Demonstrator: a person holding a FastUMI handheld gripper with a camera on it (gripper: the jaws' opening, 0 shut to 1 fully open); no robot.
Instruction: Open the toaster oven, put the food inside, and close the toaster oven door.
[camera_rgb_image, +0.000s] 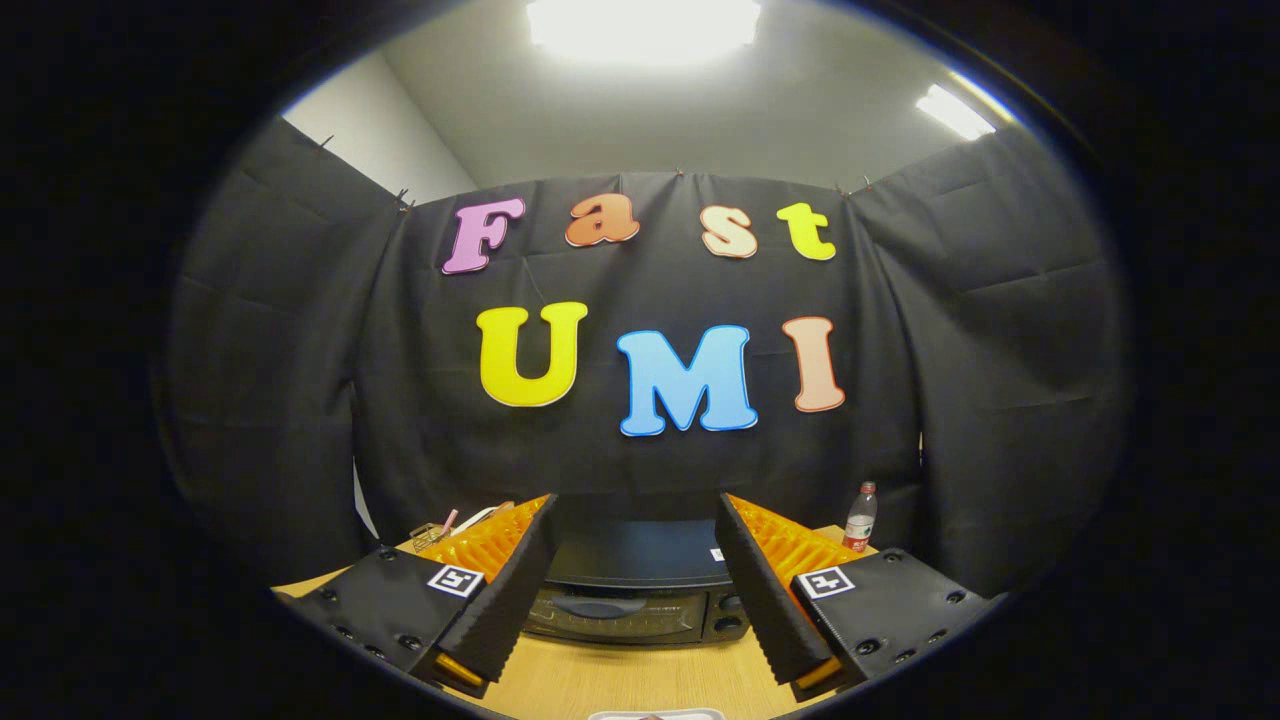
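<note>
While the toaster oven (635, 590) sits shut at the far edge of the surface (640, 680), the gripper (635, 600) hangs back from it with its jaws spread wide and holding nothing — the oven shows in the gap between them, straight ahead and beyond the tips. Its door handle (598, 607) runs crosswise along the top of the glass door, left of the knobs (733, 612), so the coming move looks like a plain advance forward and slightly down. A pale object at the near edge may be the food's plate (655, 714); I cannot tell. A bottle (860, 517) stands at the far right corner.
</note>
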